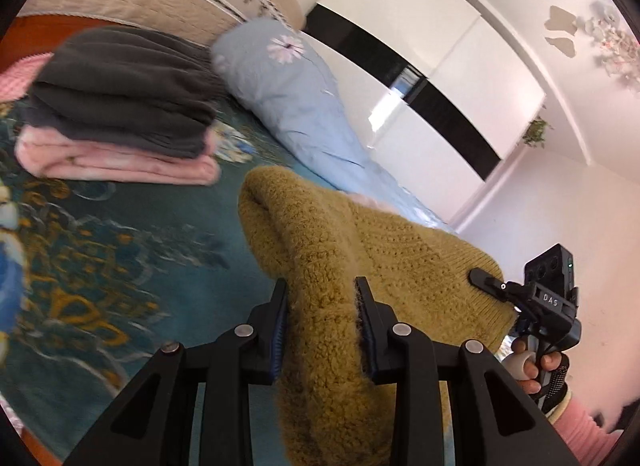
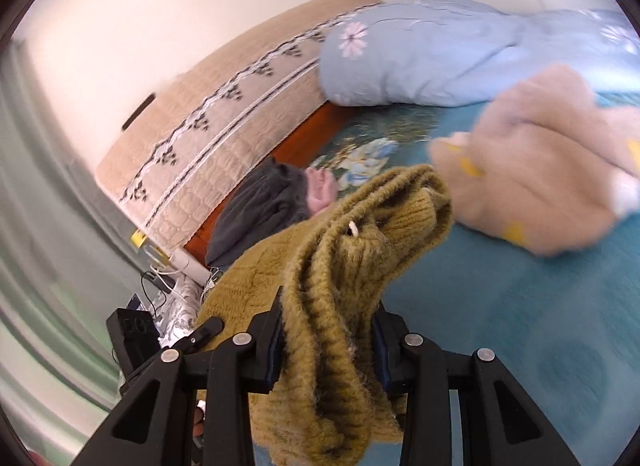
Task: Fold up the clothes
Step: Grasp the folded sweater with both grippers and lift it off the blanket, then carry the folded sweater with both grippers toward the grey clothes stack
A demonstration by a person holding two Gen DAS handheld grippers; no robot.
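Note:
A mustard-yellow knitted sweater [image 1: 320, 250] hangs lifted above the teal patterned bedspread [image 1: 120, 250]. My left gripper [image 1: 322, 290] is shut on a thick fold of it. In the left wrist view the right gripper [image 1: 486, 280] shows at the sweater's far edge, held by a hand. In the right wrist view my right gripper [image 2: 326, 306] is shut on the bunched ribbed edge of the same sweater [image 2: 344, 234]. A folded stack, a dark grey garment [image 1: 120, 89] on a pink one [image 1: 116, 163], lies further up the bed.
A light blue floral quilt [image 1: 296, 105] lies rolled along the bed's far side. A fluffy beige garment [image 2: 536, 169] sits on the bedspread [image 2: 500, 306] to the right. A beige padded headboard [image 2: 208, 133], white wardrobe [image 1: 460, 77] and cables [image 2: 168, 286] beside the bed are in view.

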